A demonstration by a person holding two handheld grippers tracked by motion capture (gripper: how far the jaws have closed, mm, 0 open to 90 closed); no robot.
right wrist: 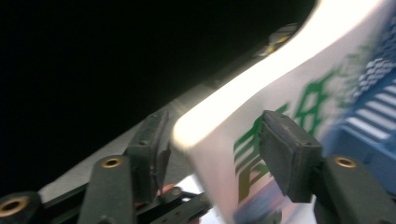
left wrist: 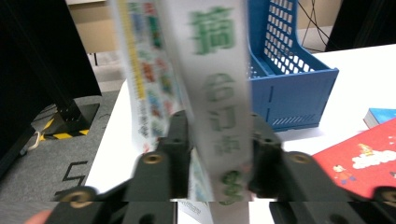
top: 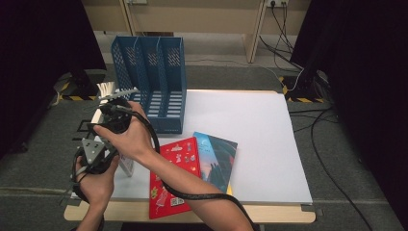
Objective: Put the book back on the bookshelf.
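book in hand: a thick white book [left wrist: 219, 93] with green characters on its spine, standing upright on the table edge [top: 269, 106] between the 2 grippers, just beside the blue file rack [top: 154, 82]
left gripper: left gripper [left wrist: 217, 154] is clamped on the book's spine low down, both pads pressing its sides, below the right gripper in the high view
right gripper: right gripper [right wrist: 210, 140] has the book's top corner between its jaws, which stand apart; the left pad is clear of the cover and the right pad looks just off it, so i judge it is letting go
handling: stiff through the spine and fairly heavy for its size; the glossy cover looks slippery and the loose pages may fan open. best taken across the spine near its middle, so it cannot swing or tip
rack: 1 rack with 3 open slots, all without books as far as i can see, just beyond the right gripper [top: 115, 115]
other books: 2 lying flat, 1 red [top: 174, 175] and 1 blue [top: 219, 159], touching each other, off to the side of both grippers
count: 3 books, 1 rack, 2 grippers [top: 94, 156]
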